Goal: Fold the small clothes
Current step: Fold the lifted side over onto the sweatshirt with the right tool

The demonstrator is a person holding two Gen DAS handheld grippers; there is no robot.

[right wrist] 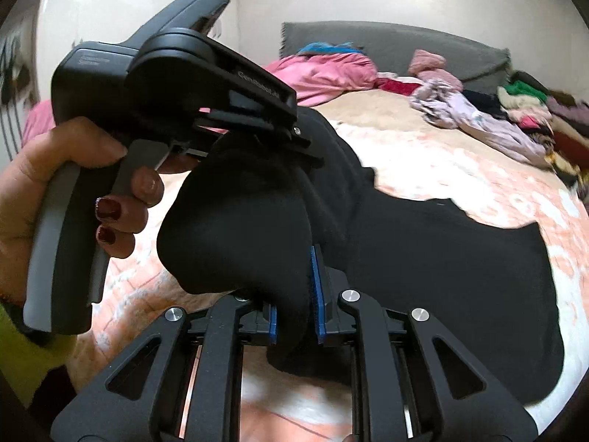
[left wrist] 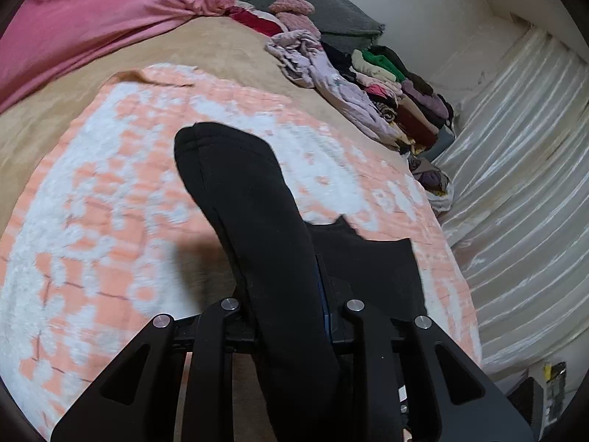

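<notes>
Black knit sock (left wrist: 235, 199) runs up between the left gripper (left wrist: 294, 316) jaws, closed on its lower end, toe pointing far-left. Right gripper (right wrist: 294, 309), blue pads (right wrist: 317, 291) close together, pinches the same sock (right wrist: 235, 235) near its other end, held aloft. Below lies a black flat garment (right wrist: 441, 258) on the peach-and-white quilt (left wrist: 110, 202). Open room lies left; the clothes pile (left wrist: 386, 92) crowds the far right.
</notes>
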